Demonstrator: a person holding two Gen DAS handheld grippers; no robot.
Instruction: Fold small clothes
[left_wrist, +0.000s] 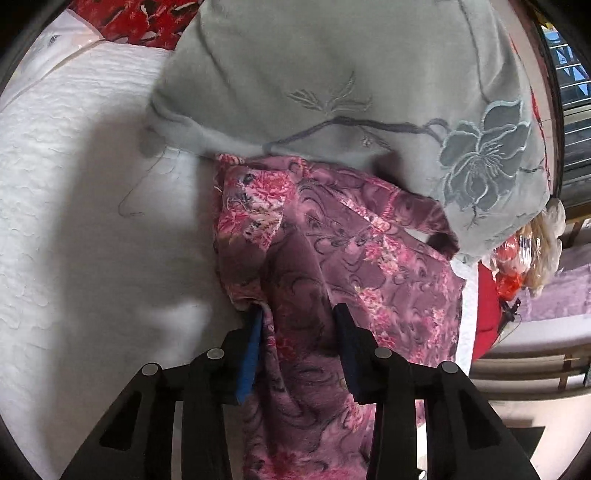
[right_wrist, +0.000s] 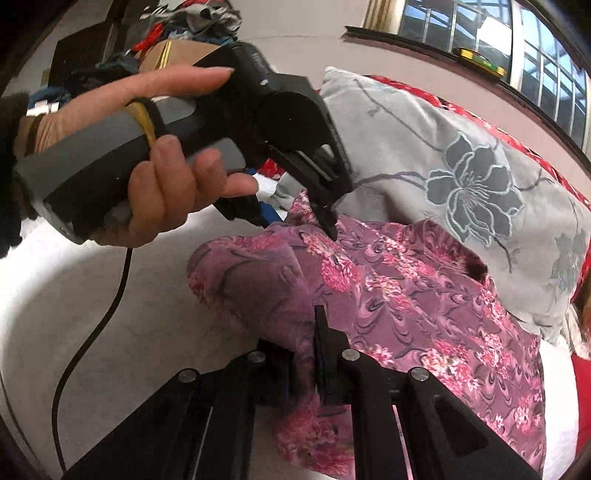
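A purple and pink floral garment (left_wrist: 332, 258) lies on the white quilted bed (left_wrist: 92, 184), its far end against a grey pillow. My left gripper (left_wrist: 299, 317) is open, its fingers straddling a raised fold of the cloth. It also shows in the right wrist view (right_wrist: 306, 221), held by a hand and pointing down into the garment (right_wrist: 406, 295). My right gripper (right_wrist: 306, 332) is shut on a bunched fold of the garment near its front edge.
A grey pillow with an embroidered flower (left_wrist: 351, 74) rests on the garment's far end; it also shows in the right wrist view (right_wrist: 461, 177). Red patterned fabric (left_wrist: 136, 18) lies behind it. The bed edge (left_wrist: 469, 332) drops at right. A black cable (right_wrist: 92, 332) trails across the bed.
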